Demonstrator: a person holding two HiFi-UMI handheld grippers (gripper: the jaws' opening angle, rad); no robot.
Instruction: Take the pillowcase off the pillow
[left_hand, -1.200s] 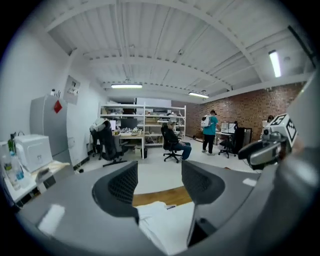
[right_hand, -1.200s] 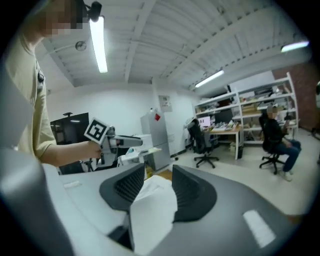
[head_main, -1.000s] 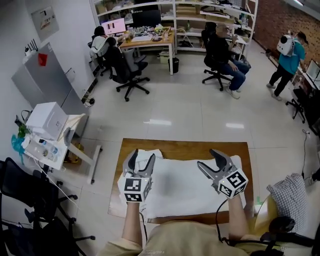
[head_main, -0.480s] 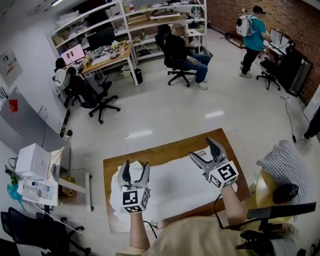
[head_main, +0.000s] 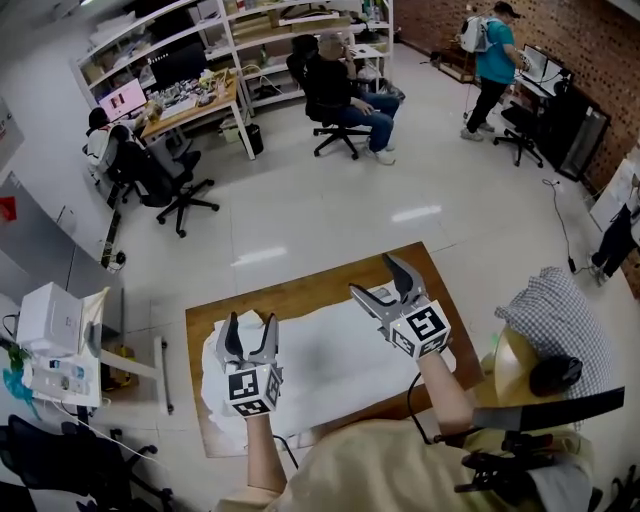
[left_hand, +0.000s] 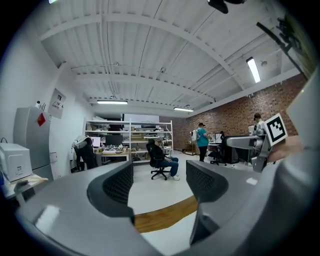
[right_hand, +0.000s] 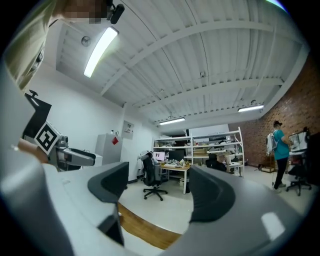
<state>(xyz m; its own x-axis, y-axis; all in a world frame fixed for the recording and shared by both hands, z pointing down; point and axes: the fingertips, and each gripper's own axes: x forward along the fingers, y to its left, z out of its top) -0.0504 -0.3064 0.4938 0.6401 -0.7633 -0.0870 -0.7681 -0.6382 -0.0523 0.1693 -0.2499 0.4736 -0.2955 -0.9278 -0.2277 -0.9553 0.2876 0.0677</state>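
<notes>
White rectangular pillow in pillowcase (head_main: 330, 362) flat on brown wooden table (head_main: 300, 297). Left gripper (head_main: 249, 328) over its left end, jaws apart, empty. Right gripper (head_main: 377, 280) over far right edge, jaws wide, empty.

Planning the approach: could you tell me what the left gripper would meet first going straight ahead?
Probably nothing near: the left gripper, open, points over the pillow and table toward open floor.

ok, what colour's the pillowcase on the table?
Plain white pillowcase, no pattern visible; clearest in the head view.
</notes>
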